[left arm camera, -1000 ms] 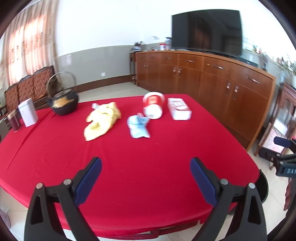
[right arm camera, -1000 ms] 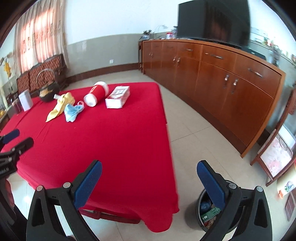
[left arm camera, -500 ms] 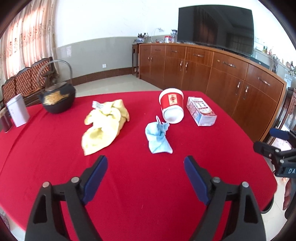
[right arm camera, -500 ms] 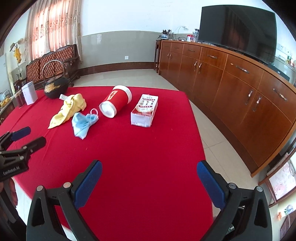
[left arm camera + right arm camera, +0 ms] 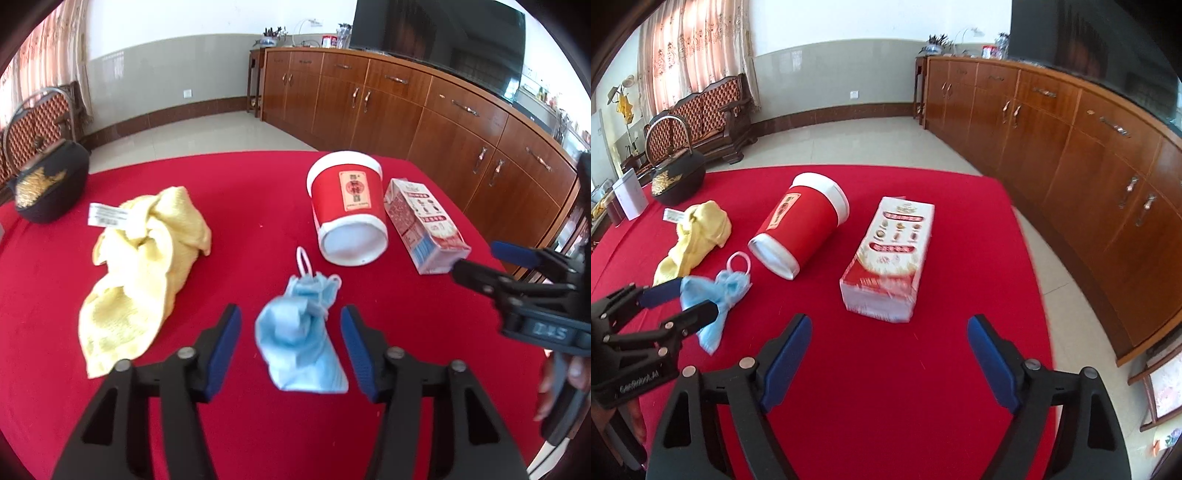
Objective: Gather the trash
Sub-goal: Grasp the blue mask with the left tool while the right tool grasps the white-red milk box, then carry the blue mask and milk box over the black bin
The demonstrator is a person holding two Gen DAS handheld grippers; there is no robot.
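Leftmost on the red cloth [image 5: 240,192] sits a black kettle [image 5: 48,184], then a yellow towel [image 5: 144,258]. Next, the left gripper [image 5: 290,341] straddles a crumpled blue mask [image 5: 299,332], its jaws closing, pads just beside the mask but not pressing it. Beyond lie a red tub [image 5: 347,210] on its side and a carton [image 5: 892,258] flat beside it. The right gripper [image 5: 888,363] hangs near the carton's close end, wide, jaws closing on nothing.

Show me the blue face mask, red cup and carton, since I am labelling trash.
blue face mask [image 5: 299,332], left wrist view, crumpled middle.
red cup [image 5: 803,225], right wrist view, red side wall.
carton [image 5: 894,251], right wrist view, printed top face.
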